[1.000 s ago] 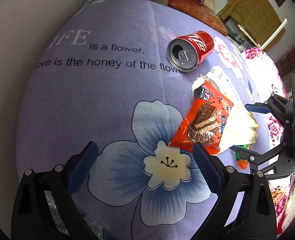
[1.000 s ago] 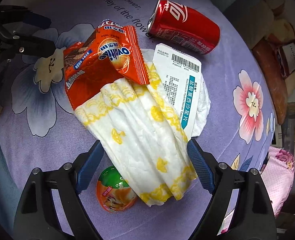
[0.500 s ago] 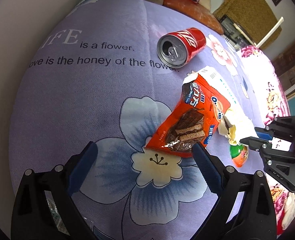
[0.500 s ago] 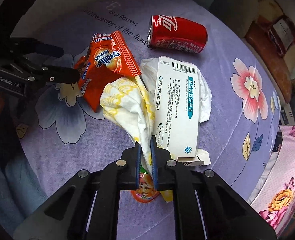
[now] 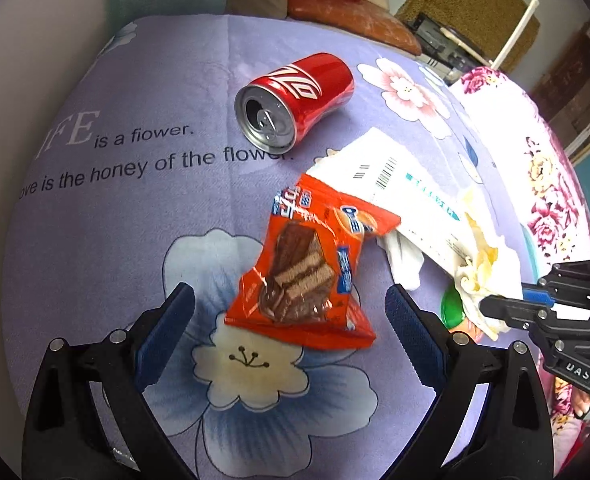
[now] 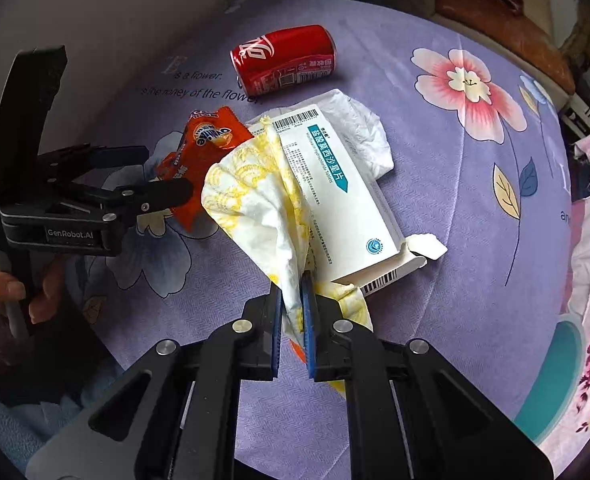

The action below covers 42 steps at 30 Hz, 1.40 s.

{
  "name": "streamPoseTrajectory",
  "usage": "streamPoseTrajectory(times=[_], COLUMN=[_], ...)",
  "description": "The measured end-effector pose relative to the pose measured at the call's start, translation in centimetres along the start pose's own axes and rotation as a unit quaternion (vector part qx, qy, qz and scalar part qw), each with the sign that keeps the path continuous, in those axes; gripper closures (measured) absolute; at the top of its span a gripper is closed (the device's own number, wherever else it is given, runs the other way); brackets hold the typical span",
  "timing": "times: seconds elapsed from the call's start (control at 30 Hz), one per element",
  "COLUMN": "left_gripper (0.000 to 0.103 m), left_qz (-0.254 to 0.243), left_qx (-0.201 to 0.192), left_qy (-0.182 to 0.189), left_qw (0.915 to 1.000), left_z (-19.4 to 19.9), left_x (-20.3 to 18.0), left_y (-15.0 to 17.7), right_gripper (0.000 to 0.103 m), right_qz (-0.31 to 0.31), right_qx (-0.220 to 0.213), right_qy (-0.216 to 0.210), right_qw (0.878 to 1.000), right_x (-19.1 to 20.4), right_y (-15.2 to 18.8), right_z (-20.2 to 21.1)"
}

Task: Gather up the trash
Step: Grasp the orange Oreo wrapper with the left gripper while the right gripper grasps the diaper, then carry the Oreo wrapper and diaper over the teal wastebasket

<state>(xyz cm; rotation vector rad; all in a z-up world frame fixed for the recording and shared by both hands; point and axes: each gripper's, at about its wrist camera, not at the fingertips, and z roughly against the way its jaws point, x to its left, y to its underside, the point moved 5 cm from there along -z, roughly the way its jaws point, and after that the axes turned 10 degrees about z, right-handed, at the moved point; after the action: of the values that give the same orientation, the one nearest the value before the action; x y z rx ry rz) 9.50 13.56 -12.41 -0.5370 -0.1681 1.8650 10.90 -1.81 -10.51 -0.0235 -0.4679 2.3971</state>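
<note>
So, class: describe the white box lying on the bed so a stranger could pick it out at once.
On the purple flowered bedspread, below the tipped red can, sits a trash pile. The white box lies flat there, beside the orange wrapper. Only it has teal print and barcodes.

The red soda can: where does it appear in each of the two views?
Left wrist view: red soda can lies on its side, upper centre, open top facing the camera.
Right wrist view: red soda can upper centre, side label showing.
Shared landmark: the white medicine box just below it.

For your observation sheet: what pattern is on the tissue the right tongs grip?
White tissue with yellow lace-like print; clearest in the right wrist view.
</note>
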Motion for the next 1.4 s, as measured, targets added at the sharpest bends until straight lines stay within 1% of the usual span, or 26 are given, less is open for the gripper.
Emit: streamPoseTrajectory(times=[0.13, 0.2, 0.23, 0.27, 0.33, 0.4, 0.43, 0.5, 0.73, 0.87, 1.03, 1.13, 1.4], left_gripper=[0.007, 0.007, 0.008, 0.010, 0.028, 0.041, 0.050, 0.054, 0.056, 0.056, 0.055, 0.055, 0.055], left_qz=[0.001, 0.003, 0.004, 0.000, -0.013, -0.014, -0.012, -0.006, -0.008, -0.011, -0.039, -0.061, -0.119], left_qx=[0.005, 0.011, 0.013, 0.007, -0.002, -0.007, -0.007, -0.009, -0.014, -0.009, -0.006, -0.004, 0.013], left_qy=[-0.012, -0.007, -0.006, -0.013, -0.031, -0.037, -0.037, -0.037, -0.032, -0.009, 0.008, 0.009, 0.016], left_qw=[0.9999, 0.9999, 0.9999, 0.9999, 0.9994, 0.9992, 0.9992, 0.9993, 0.9994, 0.9999, 0.9992, 0.9981, 0.9927], left_z=[-1.3, -1.9, -2.2, -2.2, -2.2, -2.0, -2.0, -1.8, -0.2, 0.8, 1.7, 1.6, 0.4], left_x=[-0.3, -0.5, -0.6, -0.7, -1.3, -1.4, -1.3, -1.3, -1.3, -2.5, -5.8, -8.2, -15.1], left_y=[-0.4, -0.4, -0.4, -0.3, -0.2, -0.1, -0.1, 0.0, 0.6, 0.8, 1.4, 2.0, 4.0], right_gripper=[0.094, 0.094, 0.094, 0.094, 0.094, 0.094, 0.094, 0.094, 0.094, 0.094, 0.094, 0.094, 0.094], right_qz=[-0.029, -0.052, -0.063, -0.074, -0.092, -0.103, -0.108, -0.119, -0.157, -0.181, -0.206, -0.225, -0.270], right_qx=[-0.017, -0.031, -0.039, -0.046, -0.061, -0.071, -0.077, -0.086, -0.103, -0.110, -0.112, -0.113, -0.154], right_qy=[-0.014, -0.030, -0.037, -0.044, -0.056, -0.061, -0.062, -0.060, -0.037, -0.017, -0.003, 0.005, 0.005], right_qw=[0.999, 0.998, 0.997, 0.995, 0.992, 0.990, 0.989, 0.987, 0.981, 0.977, 0.972, 0.968, 0.951], right_x=[-1.1, -1.7, -2.0, -2.3, -2.7, -3.0, -3.2, -3.7, -6.1, -7.3, -8.4, -9.3, -11.6], right_y=[0.2, 0.2, 0.2, 0.2, 0.4, 0.5, 0.6, 0.8, 2.9, 4.7, 7.1, 8.5, 12.4], right_z=[0.8, 1.5, 1.9, 2.2, 2.8, 3.2, 3.4, 3.9, 5.1, 5.3, 5.2, 5.3, 7.2])
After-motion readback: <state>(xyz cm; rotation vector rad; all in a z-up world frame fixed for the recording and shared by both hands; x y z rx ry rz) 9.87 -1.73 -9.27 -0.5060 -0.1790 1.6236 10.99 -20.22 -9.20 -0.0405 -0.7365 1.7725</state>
